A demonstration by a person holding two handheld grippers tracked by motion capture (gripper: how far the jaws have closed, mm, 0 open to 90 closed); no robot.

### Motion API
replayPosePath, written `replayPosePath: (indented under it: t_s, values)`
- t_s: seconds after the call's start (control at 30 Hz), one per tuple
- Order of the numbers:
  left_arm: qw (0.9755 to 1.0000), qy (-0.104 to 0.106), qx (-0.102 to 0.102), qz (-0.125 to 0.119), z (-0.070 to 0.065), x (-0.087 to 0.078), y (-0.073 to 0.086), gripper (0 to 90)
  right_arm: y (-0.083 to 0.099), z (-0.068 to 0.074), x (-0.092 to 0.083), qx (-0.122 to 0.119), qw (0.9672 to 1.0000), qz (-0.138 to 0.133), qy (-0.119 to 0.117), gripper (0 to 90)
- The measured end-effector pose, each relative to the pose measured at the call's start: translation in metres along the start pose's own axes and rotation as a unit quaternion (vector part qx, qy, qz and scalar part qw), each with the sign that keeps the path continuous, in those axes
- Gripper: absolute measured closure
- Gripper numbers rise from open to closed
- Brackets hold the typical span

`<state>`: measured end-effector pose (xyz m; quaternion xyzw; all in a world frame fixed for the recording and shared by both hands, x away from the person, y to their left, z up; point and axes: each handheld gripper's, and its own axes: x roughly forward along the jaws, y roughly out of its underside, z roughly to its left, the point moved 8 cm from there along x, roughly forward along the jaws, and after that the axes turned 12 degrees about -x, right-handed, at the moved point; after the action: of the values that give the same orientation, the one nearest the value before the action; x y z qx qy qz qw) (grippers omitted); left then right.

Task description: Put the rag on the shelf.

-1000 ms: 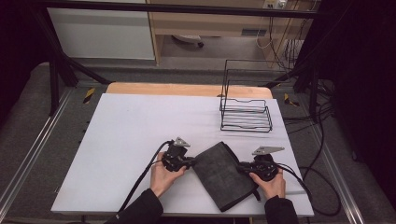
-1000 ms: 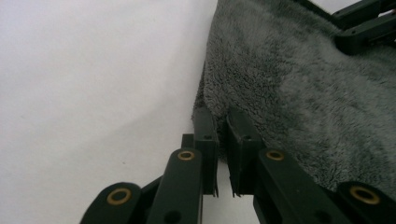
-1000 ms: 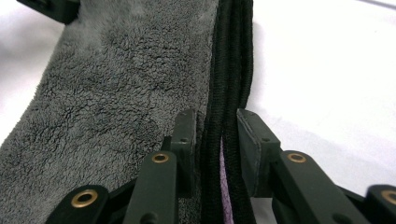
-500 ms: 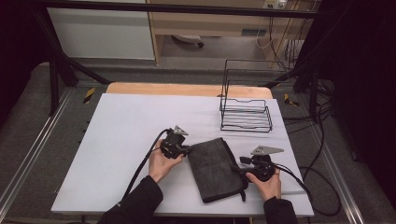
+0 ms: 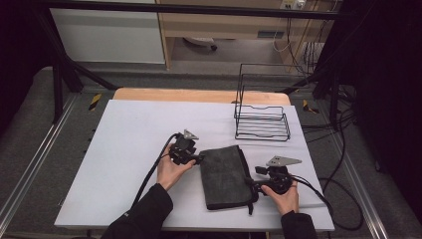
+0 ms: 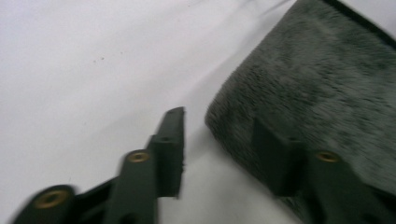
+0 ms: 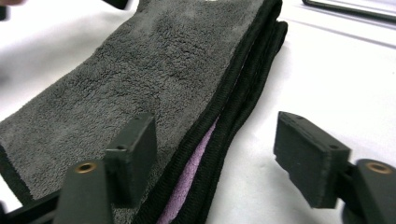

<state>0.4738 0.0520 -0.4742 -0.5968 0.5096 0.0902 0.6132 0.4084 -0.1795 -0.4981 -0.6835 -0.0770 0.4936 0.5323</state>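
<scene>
A: What sits closest to the person?

B: The right hand (image 5: 282,195), palm down on the white table (image 5: 124,134), forearm coming in from the near edge. It holds the right gripper (image 5: 255,184), which lies low and points across at the near right side of the folded grey towel (image 5: 225,175).

A: Is that gripper clamped on the towel?

B: No. In the right gripper view its jaws have just been opening; they stand apart, with the towel's black-hemmed edge (image 7: 233,116) between them and a strip of purple lining showing in the fold. One jaw is over the pile, the other over bare table, and neither pad presses.

A: And the other hand?

B: A little farther in, the left hand (image 5: 171,167) reaches from a dark sleeve (image 5: 142,216), wrist bent, cupping the left gripper (image 5: 200,159) from below. The gripper lies level, aimed at the towel's far left corner.

A: Holding it?

B: Not holding. Its jaws have also just been opening. In the left gripper view one jaw sits on the table just beside the towel's rounded folded edge (image 6: 280,93) and the other rests over the pile, with a clear gap between.

A: Where is the towel itself?

B: Flat on the table between the two grippers, folded into a long rectangle. Beyond it, well apart, stands a black wire rack (image 5: 262,117).
</scene>
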Motion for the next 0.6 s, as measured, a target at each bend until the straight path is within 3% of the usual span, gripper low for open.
replayPosePath:
  t_s: [0.1, 0.23, 0.33, 0.47, 0.6]
  values:
    - [0.9999, 0.007, 0.011, -0.007, -0.007, -0.017, 0.009, 37.2, -0.002, 0.004, 0.001, -0.015, 0.9998, -0.001, 0.013, 39.9]
    - [0.9992, 0.039, 0.009, -0.003, -0.022, -0.033, 0.029, 30.9, -0.005, 0.009, 0.004, -0.031, 0.9993, 0.0, 0.019, 46.1]
    - [0.9983, 0.057, 0.008, 0.011, -0.035, -0.037, 0.047, 28.8, -0.006, 0.011, 0.005, -0.028, 0.9995, 0.0, 0.016, 48.3]
    - [0.9966, 0.069, 0.027, 0.036, -0.055, -0.037, 0.067, 28.0, -0.004, 0.011, 0.005, -0.019, 0.9996, 0.011, 0.02, 51.5]
    - [0.993, 0.09, 0.038, 0.066, -0.076, -0.034, 0.084, 30.9, -0.002, 0.009, 0.005, -0.02, 0.9993, 0.017, 0.025, 52.6]
